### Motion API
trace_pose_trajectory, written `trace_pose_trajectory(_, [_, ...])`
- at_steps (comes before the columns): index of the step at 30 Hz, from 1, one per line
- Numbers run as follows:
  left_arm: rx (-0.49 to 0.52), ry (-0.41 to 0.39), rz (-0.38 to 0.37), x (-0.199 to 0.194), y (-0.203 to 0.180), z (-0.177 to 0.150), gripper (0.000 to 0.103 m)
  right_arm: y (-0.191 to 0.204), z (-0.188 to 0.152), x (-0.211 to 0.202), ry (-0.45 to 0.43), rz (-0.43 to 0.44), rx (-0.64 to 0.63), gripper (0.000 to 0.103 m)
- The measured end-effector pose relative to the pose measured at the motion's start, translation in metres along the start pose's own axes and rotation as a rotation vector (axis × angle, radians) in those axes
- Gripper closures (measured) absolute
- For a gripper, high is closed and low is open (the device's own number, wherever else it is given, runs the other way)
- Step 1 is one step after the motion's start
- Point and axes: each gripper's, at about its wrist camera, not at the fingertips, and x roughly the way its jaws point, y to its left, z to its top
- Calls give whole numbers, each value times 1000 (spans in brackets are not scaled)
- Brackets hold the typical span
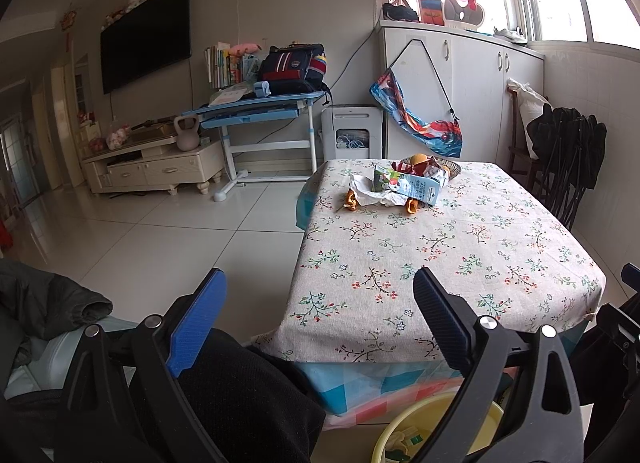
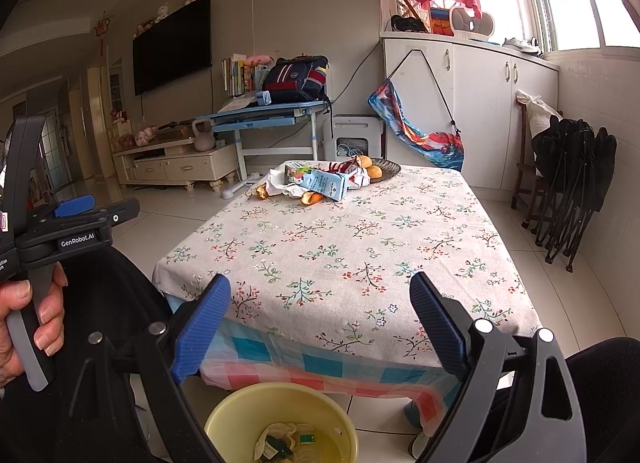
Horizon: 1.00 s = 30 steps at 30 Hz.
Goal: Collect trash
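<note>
The trash lies in a heap at the far end of the floral-cloth table (image 1: 460, 263). It holds a blue-and-white carton (image 1: 418, 185) (image 2: 326, 183), a green carton (image 1: 382, 177), crumpled white paper (image 1: 362, 193) and orange peels (image 1: 351, 202) (image 2: 312, 197). A yellow bin (image 2: 280, 415) (image 1: 404, 427) with some scraps inside stands on the floor below the table's near edge. My left gripper (image 1: 320, 303) is open and empty, short of the near edge. My right gripper (image 2: 320, 311) is also open and empty, over the near edge above the bin.
A fruit bowl (image 1: 450, 167) with oranges sits just behind the trash. Folded black chairs (image 2: 572, 191) lean on the right wall. A blue desk (image 1: 256, 111) and TV cabinet (image 1: 160, 167) stand across the tiled floor. A hand (image 2: 24, 319) holds the left gripper's handle.
</note>
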Motion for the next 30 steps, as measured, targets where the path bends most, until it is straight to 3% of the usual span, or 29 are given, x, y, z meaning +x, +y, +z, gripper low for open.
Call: trace_pose_trajectory(30, [2, 0, 0, -1, -1, 1, 12, 3, -1, 2, 3, 2, -4, 16])
